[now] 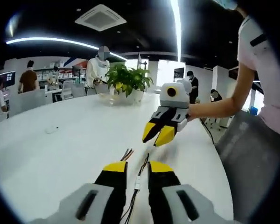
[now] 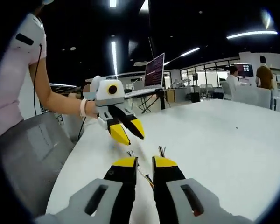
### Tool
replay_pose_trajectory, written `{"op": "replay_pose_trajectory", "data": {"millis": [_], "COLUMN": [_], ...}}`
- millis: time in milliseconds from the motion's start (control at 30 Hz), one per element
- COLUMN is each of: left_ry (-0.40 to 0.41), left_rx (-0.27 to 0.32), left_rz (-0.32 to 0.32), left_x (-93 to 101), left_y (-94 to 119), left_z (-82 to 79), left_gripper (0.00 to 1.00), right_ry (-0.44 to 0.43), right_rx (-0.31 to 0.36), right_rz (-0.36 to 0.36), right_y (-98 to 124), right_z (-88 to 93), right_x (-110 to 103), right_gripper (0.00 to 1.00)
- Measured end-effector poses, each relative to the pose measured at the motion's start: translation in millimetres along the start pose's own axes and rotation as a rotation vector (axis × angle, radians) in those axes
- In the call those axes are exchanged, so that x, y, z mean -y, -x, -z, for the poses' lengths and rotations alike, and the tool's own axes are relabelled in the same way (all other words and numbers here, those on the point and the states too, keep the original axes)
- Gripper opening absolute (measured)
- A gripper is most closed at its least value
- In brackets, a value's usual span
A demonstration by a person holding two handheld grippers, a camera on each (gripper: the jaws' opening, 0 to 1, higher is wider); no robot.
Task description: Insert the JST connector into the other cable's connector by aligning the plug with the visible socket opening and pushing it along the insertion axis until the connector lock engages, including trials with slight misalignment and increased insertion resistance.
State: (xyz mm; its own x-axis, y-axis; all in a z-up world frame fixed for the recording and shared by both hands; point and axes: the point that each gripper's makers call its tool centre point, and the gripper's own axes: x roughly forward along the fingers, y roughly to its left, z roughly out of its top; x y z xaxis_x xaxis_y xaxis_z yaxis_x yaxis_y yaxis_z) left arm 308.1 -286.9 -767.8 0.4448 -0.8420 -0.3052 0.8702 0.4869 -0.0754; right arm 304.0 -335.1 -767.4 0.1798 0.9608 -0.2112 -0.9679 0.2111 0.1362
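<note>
A: What is seen first?

B: A wide white desk [image 1: 60, 154] is seen in both views. A grey chair [image 1: 252, 154] is set at its edge, with a person's pink-sleeved arm above it.

A: And on the desk farther off?

B: A potted plant [image 1: 127, 81] is seen at the far side in the left gripper view; a laptop [image 2: 154, 72] is seen in the right gripper view.

A: How are the tongs held?

B: The left tongs [image 1: 136, 171] are held low over the desk, jaws parted by a narrow gap, nothing clamped. The right tongs [image 2: 145, 164] are likewise held with a slim gap, nothing visibly gripped. Each pair is also seen from the other's camera, raised above the desk, tips pointing downward and slightly apart.

A: Where is the cable?

B: A thin wired cable [image 1: 139, 179] is laid on the desk, running through the gap of the left tongs; its white connector [image 1: 137, 186] is seen between the jaws. A second cable [image 1: 127, 154], with bare coloured wire ends, lies just beyond the left jaw tip.
</note>
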Motion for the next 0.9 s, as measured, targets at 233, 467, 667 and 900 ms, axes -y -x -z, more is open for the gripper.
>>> {"op": "replay_pose_trajectory", "data": {"millis": [233, 467, 667, 900], "left_ry": [-0.048, 0.05, 0.059, 0.121], "left_rx": [0.011, 0.001, -0.041, -0.082], "left_rz": [-0.13, -0.274, -0.292, -0.372], "left_x": [-3.8, -20.4, -13.3, -8.7], "left_y": [11.8, 23.1, 29.0, 39.4], "left_z": [-16.8, -19.7, -15.8, -16.3], "left_gripper": [0.26, 0.54, 0.6, 0.72], "right_ry": [-0.011, -0.008, -0.037, -0.002], "right_rx": [0.014, -0.024, -0.106, -0.215], "right_rz": [0.053, 0.149, 0.214, 0.33], "right_y": [7.4, 17.2, 24.6, 38.5], "right_z": [-19.3, -29.6, -24.3, -27.2], "right_x": [-6.0, -2.7, -4.9, -9.6], "right_gripper": [0.19, 0.29, 0.39, 0.56]}}
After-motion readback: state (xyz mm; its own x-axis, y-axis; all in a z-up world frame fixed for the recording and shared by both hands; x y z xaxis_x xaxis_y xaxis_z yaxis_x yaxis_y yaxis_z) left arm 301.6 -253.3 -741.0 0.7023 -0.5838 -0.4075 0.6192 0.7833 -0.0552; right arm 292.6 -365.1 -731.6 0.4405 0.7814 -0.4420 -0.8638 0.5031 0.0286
